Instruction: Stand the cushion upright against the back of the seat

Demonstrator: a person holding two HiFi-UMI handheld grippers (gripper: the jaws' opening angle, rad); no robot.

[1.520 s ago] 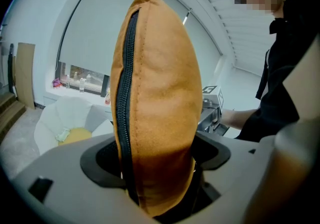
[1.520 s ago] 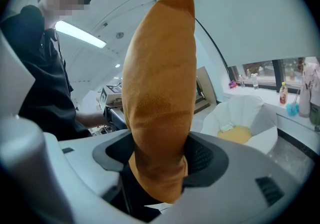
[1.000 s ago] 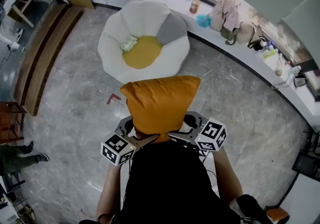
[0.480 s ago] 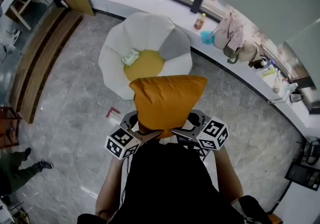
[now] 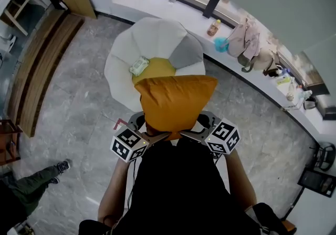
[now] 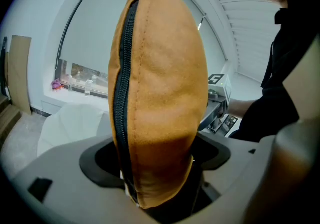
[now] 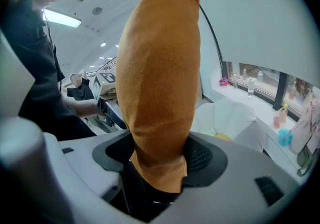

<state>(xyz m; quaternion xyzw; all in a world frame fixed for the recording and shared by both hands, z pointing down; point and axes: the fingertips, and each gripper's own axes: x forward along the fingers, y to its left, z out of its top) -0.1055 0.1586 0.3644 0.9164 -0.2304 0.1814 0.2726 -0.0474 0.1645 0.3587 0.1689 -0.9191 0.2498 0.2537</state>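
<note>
An orange cushion (image 5: 175, 102) hangs in the air in front of the person, held at its two near corners. My left gripper (image 5: 155, 137) is shut on the cushion's left corner (image 6: 150, 168), where a black zipper runs up the edge. My right gripper (image 5: 185, 135) is shut on the right corner (image 7: 162, 163). Beyond the cushion stands a white petal-shaped seat (image 5: 131, 50) with a yellow seat pad (image 5: 152, 67) and a grey back panel (image 5: 184, 53). The cushion hides the seat's near edge.
A small pale green packet (image 5: 139, 64) lies on the seat's left side. A white window ledge (image 5: 189, 10) behind carries glasses, a bottle (image 5: 213, 27) and bags (image 5: 244, 39). A wooden bench (image 5: 39, 55) runs along the left. Another person's legs (image 5: 31, 184) stand at lower left on the grey floor.
The person has stepped toward the seat with the cushion, so the seat now sits closer and partly behind it. Both grippers keep their hold. The bystander's legs have shifted right.
</note>
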